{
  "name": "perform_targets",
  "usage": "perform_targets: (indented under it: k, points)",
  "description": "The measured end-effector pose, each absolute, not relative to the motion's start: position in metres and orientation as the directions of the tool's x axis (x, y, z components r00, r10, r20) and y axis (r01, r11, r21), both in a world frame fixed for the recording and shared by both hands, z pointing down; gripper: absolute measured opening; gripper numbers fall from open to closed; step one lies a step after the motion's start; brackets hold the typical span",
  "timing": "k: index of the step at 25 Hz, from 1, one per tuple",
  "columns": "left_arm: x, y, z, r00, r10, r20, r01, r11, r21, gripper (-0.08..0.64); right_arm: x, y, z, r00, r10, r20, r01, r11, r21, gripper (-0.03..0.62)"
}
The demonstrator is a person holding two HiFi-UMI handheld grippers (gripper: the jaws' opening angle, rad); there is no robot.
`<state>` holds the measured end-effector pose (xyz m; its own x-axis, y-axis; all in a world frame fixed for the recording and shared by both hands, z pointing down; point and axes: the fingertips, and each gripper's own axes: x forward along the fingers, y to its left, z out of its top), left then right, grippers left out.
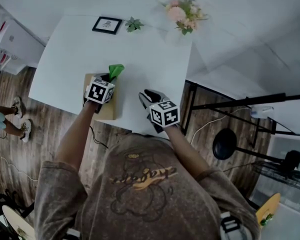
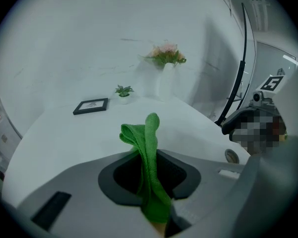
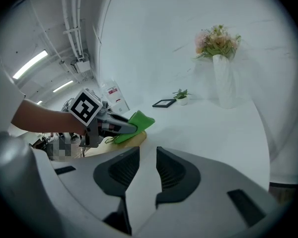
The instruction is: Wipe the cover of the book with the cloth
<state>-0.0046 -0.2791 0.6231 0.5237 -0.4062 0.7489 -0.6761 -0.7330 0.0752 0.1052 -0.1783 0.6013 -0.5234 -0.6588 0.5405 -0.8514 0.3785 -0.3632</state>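
Green cloth [image 2: 150, 155] pinched in left gripper [image 1: 109, 78], at book [image 1: 110, 112] | right gripper [image 3: 148, 168] jaws apart, empty | risk: book, not held down, may slide when rubbed

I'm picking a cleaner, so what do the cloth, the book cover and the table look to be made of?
Cloth: soft green knit fabric, maybe microfibre; fine ribbed weave, limp folds.
Book cover: matte tan, perhaps card or paper; no shine.
Table: smooth white top, likely laminate or painted; material unsure.
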Motion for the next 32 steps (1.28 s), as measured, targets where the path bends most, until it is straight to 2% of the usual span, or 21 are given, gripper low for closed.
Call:
perform_targets:
  k: [16,32]
  points:
    - [-0.012,-0.242,0.622,0.568,-0.364,0.738,-0.663,-0.733,0.15,0.07,0.083,-0.182,0.604,-0.563,-0.626,0.539,-0.826,0.434,-0.359,0.1]
    - [-0.03,-0.173,0.621,0.63,-0.334,0.701,-0.679,-0.676,0.287,0.069,0.058,-0.187,0.593,-0.614,-0.604,0.508,-0.789,0.486,-0.376,0.095]
